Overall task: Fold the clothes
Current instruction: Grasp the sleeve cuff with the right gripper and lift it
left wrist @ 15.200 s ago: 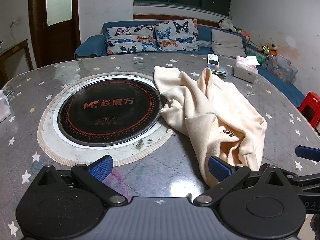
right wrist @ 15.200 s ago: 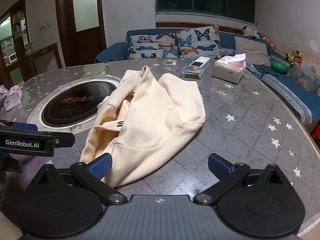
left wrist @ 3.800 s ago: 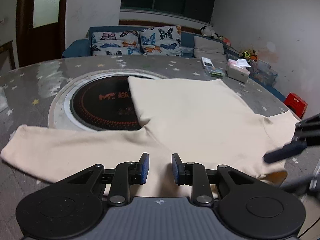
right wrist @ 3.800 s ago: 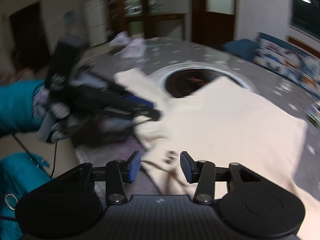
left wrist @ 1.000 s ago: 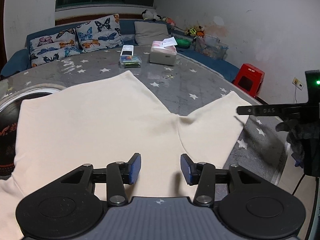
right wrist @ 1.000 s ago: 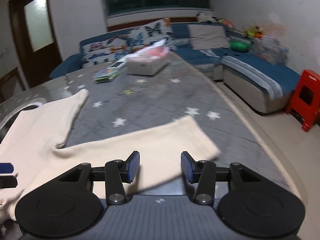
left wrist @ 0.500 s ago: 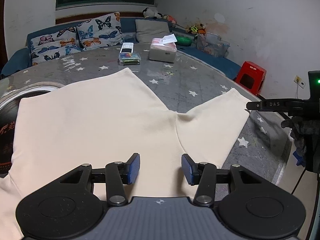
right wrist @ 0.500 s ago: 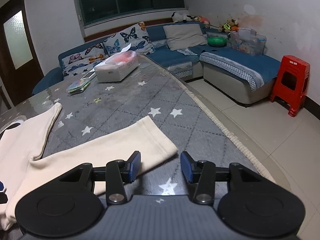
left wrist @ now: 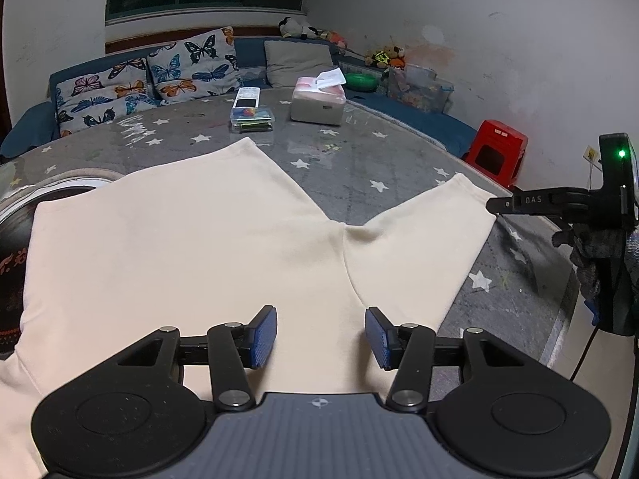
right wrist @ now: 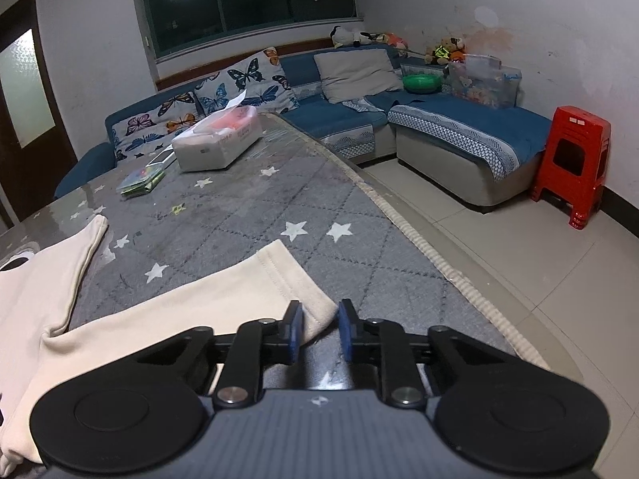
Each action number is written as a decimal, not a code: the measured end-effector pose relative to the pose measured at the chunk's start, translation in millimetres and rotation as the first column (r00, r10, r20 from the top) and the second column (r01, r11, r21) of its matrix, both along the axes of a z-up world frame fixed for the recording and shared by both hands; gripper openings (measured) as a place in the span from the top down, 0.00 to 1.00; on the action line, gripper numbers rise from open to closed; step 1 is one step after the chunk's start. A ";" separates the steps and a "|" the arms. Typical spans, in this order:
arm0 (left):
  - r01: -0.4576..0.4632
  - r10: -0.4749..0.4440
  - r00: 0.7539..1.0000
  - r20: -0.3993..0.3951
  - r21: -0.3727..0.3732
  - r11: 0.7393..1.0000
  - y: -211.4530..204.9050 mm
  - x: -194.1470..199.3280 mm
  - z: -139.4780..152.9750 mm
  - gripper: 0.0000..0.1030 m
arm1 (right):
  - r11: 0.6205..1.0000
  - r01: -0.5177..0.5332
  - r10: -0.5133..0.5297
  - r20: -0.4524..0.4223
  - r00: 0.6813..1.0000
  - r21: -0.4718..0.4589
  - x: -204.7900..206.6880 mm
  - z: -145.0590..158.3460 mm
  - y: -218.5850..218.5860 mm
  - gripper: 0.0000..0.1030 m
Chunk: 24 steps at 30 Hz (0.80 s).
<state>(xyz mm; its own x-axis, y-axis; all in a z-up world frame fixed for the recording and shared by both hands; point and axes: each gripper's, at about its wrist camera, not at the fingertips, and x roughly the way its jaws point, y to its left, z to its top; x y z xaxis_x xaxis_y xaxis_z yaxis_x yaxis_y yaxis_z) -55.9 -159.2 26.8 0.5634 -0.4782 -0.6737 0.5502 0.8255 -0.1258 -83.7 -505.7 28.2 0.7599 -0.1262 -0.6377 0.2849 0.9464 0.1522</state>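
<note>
A cream sweatshirt (left wrist: 179,247) lies spread flat on the grey star-patterned table (left wrist: 359,167). Its right sleeve (left wrist: 419,247) runs out towards the table's edge. My left gripper (left wrist: 320,337) is open and hangs low over the body near the armpit, with nothing pinched. In the right wrist view the sleeve's cuff (right wrist: 287,275) lies just ahead. My right gripper (right wrist: 319,331) has its jaws closing around the cuff's near corner, with a small gap still showing on the right side. In the left wrist view the right gripper (left wrist: 495,204) points at the cuff end.
A tissue box (left wrist: 317,105) and a remote on a small box (left wrist: 251,113) sit at the far side of the table. A black induction hob (left wrist: 12,247) lies at the left under the garment's edge. The table's trimmed rim (right wrist: 439,271) drops to tiled floor; a red stool (right wrist: 571,159) and a sofa stand beyond.
My right gripper has come closer to the cuff and its jaws have narrowed around the cuff's corner. The left gripper and the sweatshirt have stayed put.
</note>
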 end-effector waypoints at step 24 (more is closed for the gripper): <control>-0.095 0.099 0.992 0.078 -0.054 0.994 37.2 -0.8 22.7 0.45 | 0.966 -0.252 0.259 0.199 0.945 -0.058 -10.4 98.4 57.0 0.96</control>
<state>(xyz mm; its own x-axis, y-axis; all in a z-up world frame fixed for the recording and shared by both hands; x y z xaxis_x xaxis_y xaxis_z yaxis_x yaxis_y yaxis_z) -56.7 -122.0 49.5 0.6598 -0.4511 -0.6010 0.4781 0.8690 -0.1274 -94.1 -448.7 126.6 0.8822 0.0721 -0.4654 -0.0012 0.9885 0.1510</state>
